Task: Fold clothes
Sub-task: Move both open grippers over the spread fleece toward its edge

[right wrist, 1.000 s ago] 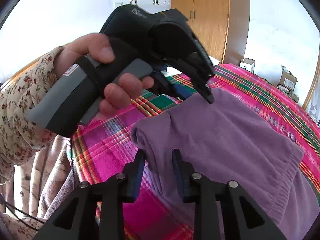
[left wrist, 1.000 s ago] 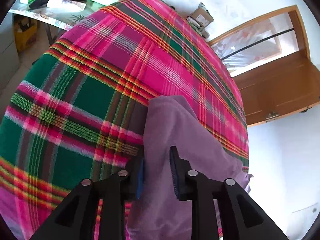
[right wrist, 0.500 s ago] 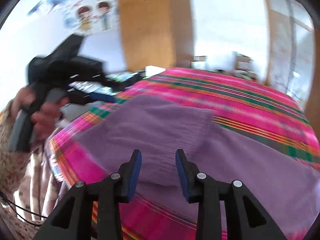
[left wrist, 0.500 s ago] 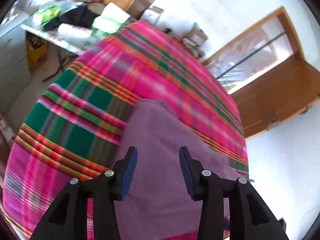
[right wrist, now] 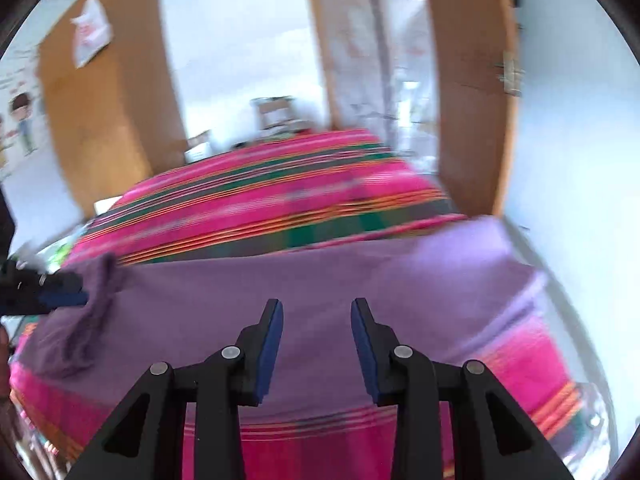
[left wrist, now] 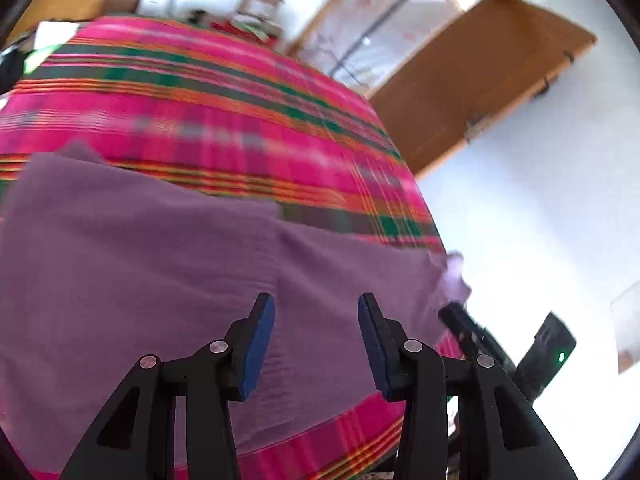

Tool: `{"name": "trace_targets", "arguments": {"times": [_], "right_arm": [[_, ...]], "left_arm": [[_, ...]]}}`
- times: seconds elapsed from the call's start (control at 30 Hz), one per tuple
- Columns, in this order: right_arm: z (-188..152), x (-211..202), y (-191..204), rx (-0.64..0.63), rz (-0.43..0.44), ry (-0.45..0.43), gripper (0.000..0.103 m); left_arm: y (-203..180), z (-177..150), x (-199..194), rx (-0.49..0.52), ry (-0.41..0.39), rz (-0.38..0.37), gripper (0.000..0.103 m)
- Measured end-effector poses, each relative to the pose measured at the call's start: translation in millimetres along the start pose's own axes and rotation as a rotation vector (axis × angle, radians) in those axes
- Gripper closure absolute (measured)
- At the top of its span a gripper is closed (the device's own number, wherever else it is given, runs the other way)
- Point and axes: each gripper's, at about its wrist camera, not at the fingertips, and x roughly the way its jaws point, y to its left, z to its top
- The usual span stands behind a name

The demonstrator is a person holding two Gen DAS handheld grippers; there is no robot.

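A purple cloth [left wrist: 160,264] lies flat on the pink checked blanket [left wrist: 224,120], near its front edge. The left tool [left wrist: 316,340] hangs over the cloth with its fingers spread — nothing in them. The right tool [right wrist: 317,344] is spread wide too, over the same cloth [right wrist: 320,280].

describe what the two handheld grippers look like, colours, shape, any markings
Both the left gripper and right gripper are matte black plastic with angular, triangular cut-out arms, round silver rivets at the joints and flat dark-blue fingertip pads. A small green light glows on the right gripper's body in the left wrist view.
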Motion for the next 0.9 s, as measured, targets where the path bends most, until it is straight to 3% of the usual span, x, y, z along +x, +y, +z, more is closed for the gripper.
{"name": "trace_targets", "arguments": {"times": [0.17, 0.4, 0.53, 0.6, 0.8, 0.9], "right_arm": [[2.3, -3.3, -63.6, 0.156, -0.111, -0.011, 0.06], [1.0, -0.9, -130.7, 0.33, -0.168, -0.005, 0.056], [0.3, 7.1, -143.4, 0.372, -0.119, 0.024, 0.056], [1.7, 12.1, -147.6, 0.391, -0.098, 0.037, 0.056], [5.2, 27.7, -166.0, 0.479, -0.029, 0.046, 0.056], [6.0, 33.3, -172.6, 0.527, -0.011, 0.046, 0.061]], "left_arm": [[-32.0, -3.3, 37.1, 0.101, 0.029, 0.015, 0.058], [-72.2, -9.8, 86.0, 0.207, 0.074, 0.039, 0.058], [-86.7, -16.5, 102.2, 0.284, 0.078, 0.089, 0.053], [-94.0, -19.8, 110.2, 0.323, 0.08, 0.114, 0.044], [-115.7, -29.7, 134.4, 0.438, 0.085, 0.188, 0.044], [-118.0, -32.5, 137.9, 0.46, 0.076, 0.2, 0.044]]}}
